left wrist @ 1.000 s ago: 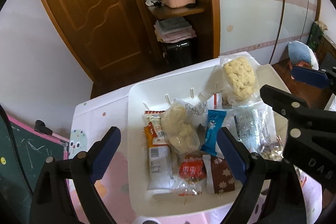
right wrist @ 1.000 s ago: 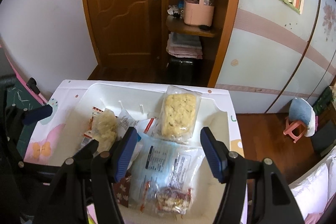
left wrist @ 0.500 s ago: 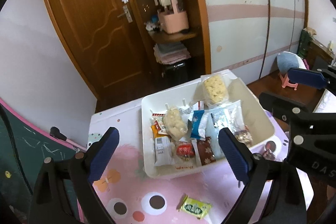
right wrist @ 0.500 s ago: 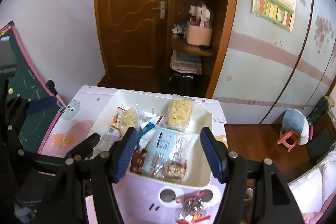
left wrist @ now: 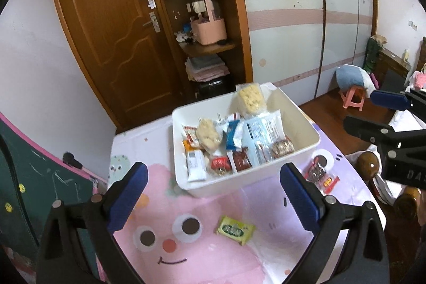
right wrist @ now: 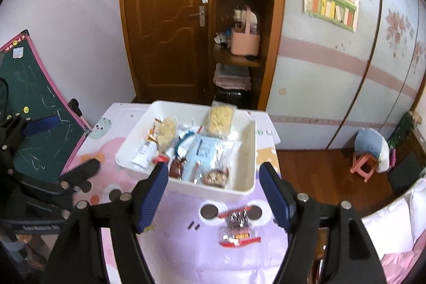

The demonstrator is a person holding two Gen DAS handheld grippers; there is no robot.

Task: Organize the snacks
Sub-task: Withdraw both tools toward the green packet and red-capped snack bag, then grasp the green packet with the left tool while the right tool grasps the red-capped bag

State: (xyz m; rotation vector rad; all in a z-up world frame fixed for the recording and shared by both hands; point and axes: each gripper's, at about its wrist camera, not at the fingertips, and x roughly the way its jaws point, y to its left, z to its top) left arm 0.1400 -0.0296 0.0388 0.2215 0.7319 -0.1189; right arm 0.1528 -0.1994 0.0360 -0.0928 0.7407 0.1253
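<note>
A white bin (left wrist: 306, 129) (right wrist: 251, 151) stands at the far end of the table, holding several snack packs, among them a yellow cracker pack (left wrist: 250, 97) and a light blue bag (left wrist: 259, 132). A green-yellow packet (left wrist: 234, 230) lies loose on the table in front of the bin. A clear red-edged packet (left wrist: 320, 175) (right wrist: 238, 228) lies near the bin's right front corner. My left gripper (left wrist: 213, 169) hovers above the table, its jaws opening, with nothing between them. My right gripper (right wrist: 214, 167) hovers on the near side of the bin, jaws opening and empty.
The table wears a pink and purple cartoon cover (left wrist: 186, 244). A green chalkboard (right wrist: 34, 108) leans at the left. A wooden door (left wrist: 111, 44) and corner shelves (left wrist: 207, 47) stand behind. A pink stool (right wrist: 364, 164) and a wooden bedpost knob (left wrist: 368, 164) are at the right.
Both grippers have pulled back and up from over the bin. The bin looks smaller now, and the table front with the two loose packets has come into view. The right jaws have widened.
</note>
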